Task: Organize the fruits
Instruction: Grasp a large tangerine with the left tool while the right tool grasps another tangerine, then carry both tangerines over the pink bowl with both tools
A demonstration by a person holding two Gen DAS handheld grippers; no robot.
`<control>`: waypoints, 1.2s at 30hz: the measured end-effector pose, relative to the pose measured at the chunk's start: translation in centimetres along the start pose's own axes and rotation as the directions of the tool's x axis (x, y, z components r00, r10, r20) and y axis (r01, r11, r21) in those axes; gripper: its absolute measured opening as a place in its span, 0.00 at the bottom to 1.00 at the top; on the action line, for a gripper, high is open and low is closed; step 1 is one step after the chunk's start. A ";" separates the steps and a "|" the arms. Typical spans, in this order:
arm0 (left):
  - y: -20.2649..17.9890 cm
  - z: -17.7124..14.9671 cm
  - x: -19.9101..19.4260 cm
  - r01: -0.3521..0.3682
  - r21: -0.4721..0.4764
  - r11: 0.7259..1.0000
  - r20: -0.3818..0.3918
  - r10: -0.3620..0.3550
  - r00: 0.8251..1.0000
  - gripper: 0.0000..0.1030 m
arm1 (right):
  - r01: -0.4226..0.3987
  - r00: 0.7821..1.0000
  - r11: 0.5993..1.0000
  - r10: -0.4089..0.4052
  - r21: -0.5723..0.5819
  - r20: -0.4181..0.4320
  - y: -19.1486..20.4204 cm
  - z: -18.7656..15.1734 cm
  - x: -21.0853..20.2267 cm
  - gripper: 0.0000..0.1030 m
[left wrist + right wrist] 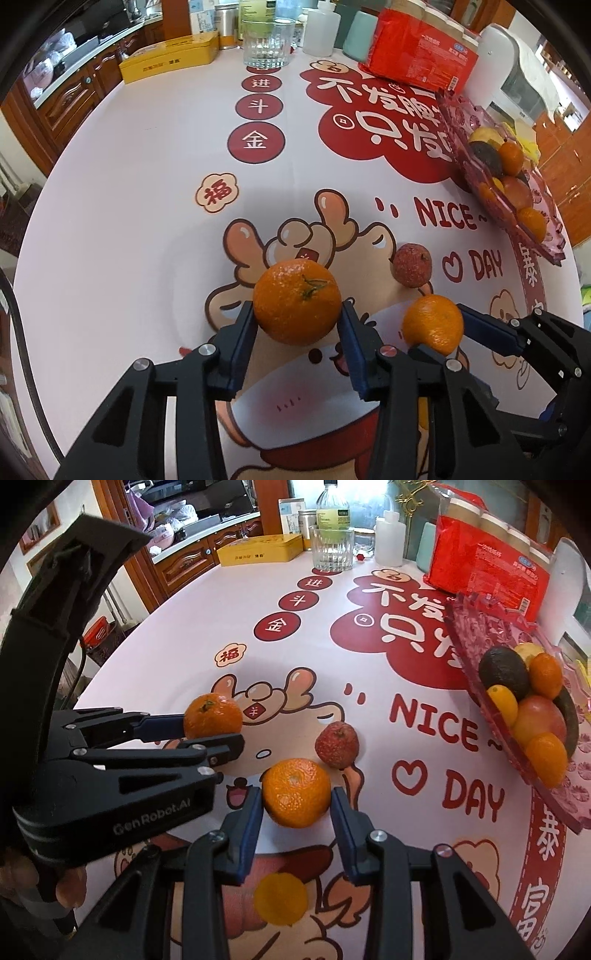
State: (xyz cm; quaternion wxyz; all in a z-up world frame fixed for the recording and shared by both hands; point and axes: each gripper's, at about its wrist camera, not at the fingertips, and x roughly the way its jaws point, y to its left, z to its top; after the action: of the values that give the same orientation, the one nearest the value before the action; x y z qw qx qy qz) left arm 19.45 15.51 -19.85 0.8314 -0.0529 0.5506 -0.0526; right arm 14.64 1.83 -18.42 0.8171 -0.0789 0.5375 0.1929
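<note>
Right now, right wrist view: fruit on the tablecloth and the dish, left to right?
Stem-up orange mandarin in the left gripper → orange mandarin between the right gripper pads → bumpy red lychee loose on the cloth → pink faceted fruit dish holding a dark avocado.

Your left-held tangerine (297, 301): glossy, pebbled peel. Lychee (411, 265) at your centre right: rough, matt, bumpy. Tablecloth (147, 192): smooth printed sheet, soft sheen. Fruit tray (476, 162), right edge: translucent pink plastic, faceted. Tumbler (267, 42), top centre: clear ribbed glass. Your gripper fingers (243, 343): matt black plastic, blue pads, bright metal screws.
</note>
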 end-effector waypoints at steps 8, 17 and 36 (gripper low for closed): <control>-1.5 -0.1 -4.4 0.015 0.017 1.000 0.071 -0.017 0.997 0.42 | 0.028 0.998 0.999 -0.030 0.043 0.051 -1.1 -0.5 -3.6 0.37; -6.2 0.6 -10.5 0.038 0.086 0.996 0.173 -0.053 0.983 0.42 | 0.078 0.986 0.990 -0.094 0.117 0.138 -4.6 -0.6 -9.7 0.36; -20.9 9.1 -18.6 0.020 0.214 0.977 0.334 -0.092 0.938 0.42 | 0.327 0.872 0.924 -0.376 0.198 0.313 -18.2 5.7 -25.6 0.36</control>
State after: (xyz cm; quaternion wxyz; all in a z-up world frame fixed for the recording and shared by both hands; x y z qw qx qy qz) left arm 20.05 -2.14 3.65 0.9134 0.0101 0.3876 -0.1236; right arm 17.84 -18.81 5.73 0.9234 -0.0831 0.3746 0.0139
